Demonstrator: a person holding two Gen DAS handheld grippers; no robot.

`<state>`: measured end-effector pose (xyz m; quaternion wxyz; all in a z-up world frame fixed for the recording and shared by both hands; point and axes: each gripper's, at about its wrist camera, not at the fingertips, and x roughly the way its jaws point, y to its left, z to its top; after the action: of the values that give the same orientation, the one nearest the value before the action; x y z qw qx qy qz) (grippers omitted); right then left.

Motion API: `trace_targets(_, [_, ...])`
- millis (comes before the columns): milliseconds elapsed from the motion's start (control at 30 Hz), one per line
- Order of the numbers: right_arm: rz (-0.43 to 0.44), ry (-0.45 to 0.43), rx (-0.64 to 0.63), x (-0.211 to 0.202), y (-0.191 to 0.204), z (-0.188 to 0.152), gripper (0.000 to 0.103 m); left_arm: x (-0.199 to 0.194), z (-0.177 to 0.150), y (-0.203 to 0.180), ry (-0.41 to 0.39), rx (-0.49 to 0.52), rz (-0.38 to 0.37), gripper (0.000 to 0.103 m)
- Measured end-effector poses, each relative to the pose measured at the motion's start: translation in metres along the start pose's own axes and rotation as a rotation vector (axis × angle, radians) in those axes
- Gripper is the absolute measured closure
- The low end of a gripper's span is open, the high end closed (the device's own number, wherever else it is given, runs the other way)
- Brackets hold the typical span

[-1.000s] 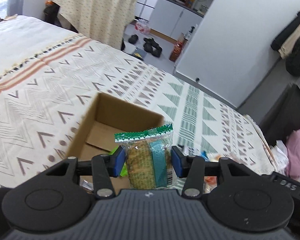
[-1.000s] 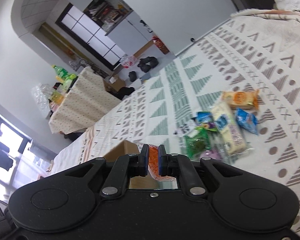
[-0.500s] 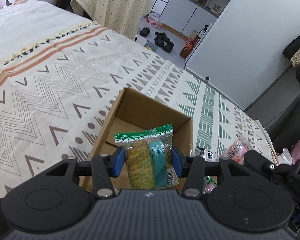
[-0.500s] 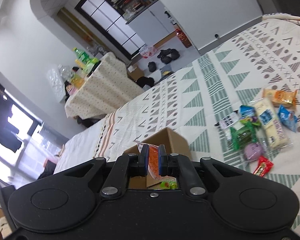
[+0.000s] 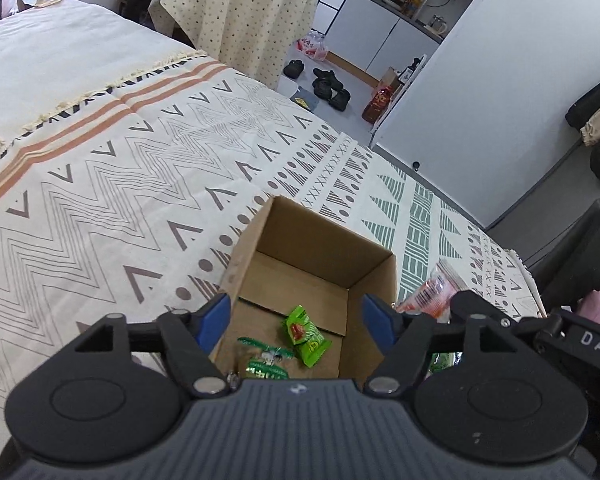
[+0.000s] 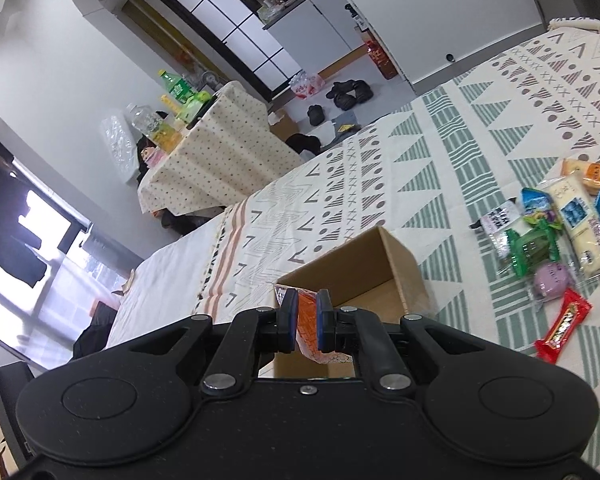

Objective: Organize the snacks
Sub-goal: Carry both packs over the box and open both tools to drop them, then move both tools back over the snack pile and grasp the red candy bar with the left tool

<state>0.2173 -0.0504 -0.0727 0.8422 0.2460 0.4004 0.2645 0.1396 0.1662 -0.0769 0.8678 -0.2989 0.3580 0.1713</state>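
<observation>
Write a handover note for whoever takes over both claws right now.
Left claw: open and empty above the cardboard box; its jaws have just been opening.
Right claw: shut on an orange snack packet, beside the box.
Done: two green snack packets lie in the box.
Left: drop the orange packet in, then fetch the snack pile lying on the patterned blanket, including the red bar.

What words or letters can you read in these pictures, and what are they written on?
"DAS": white letters on the black right gripper body at the left wrist view's right edge; cut off there.
Small green packet in the cardboard box: print too blurred.
Green-edged packet in the box: print unreadable.
Red wrapper on the patterned cloth: lettering too blurred.
White-and-blue long packet: text too small.
Orange packet in the right gripper: print unreadable.
</observation>
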Motion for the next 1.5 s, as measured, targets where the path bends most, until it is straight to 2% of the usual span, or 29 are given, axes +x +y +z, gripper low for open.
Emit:
trace_targets(167, [0.038,0.007,-0.002,0.005,0.008,-0.003,0.093,-0.011,0.002,0.003,0.001,0.001,0.023,0.023])
trace_targets(267, [0.061,0.018,0.01,0.005,0.009,-0.003,0.08,-0.019,0.001,0.003,-0.006,0.008,0.04,0.021])
trace_targets(367, [0.049,-0.001,0.015,-0.005,0.007,-0.002,0.061,-0.026,-0.001,-0.001,-0.008,0.012,0.042,0.02])
trace_targets(433, [0.028,-0.021,0.011,-0.016,0.005,0.0,0.043,-0.03,-0.003,-0.005,-0.011,0.02,0.038,0.02])
trace_targets(567, [-0.016,-0.056,-0.011,-0.037,-0.002,0.002,0.026,-0.036,-0.008,-0.014,-0.003,0.032,0.019,0.019])
trace_targets(667, [-0.036,-0.081,-0.033,-0.052,-0.008,0.003,0.018,-0.042,-0.014,-0.021,-0.008,0.039,0.001,0.012])
trace_targets(733, [-0.052,-0.091,-0.046,-0.061,-0.011,0.003,0.008,-0.047,-0.018,-0.027,-0.024,0.053,-0.006,0.007])
trace_targets(833, [-0.084,-0.113,-0.077,-0.073,-0.016,0.003,0.005,-0.054,-0.023,-0.036,-0.043,0.071,-0.024,0.0])
trace_targets(900, [-0.106,-0.127,-0.085,-0.082,-0.022,0.005,0.0,-0.057,-0.026,-0.042,-0.048,0.084,-0.036,0.0])
trace_targets(1033, [-0.129,-0.15,-0.101,-0.098,-0.032,0.005,0.0,-0.062,-0.032,-0.054,-0.046,0.112,-0.064,0.0])
trace_targets(1233, [-0.162,-0.174,-0.115,-0.119,-0.052,0.007,0.0,-0.067,-0.044,-0.072,-0.049,0.16,-0.063,0.0])
trace_targets(1500, [-0.222,-0.151,-0.136,-0.144,-0.081,0.007,0.0,-0.068,-0.061,-0.093,-0.024,0.202,-0.053,0.0])
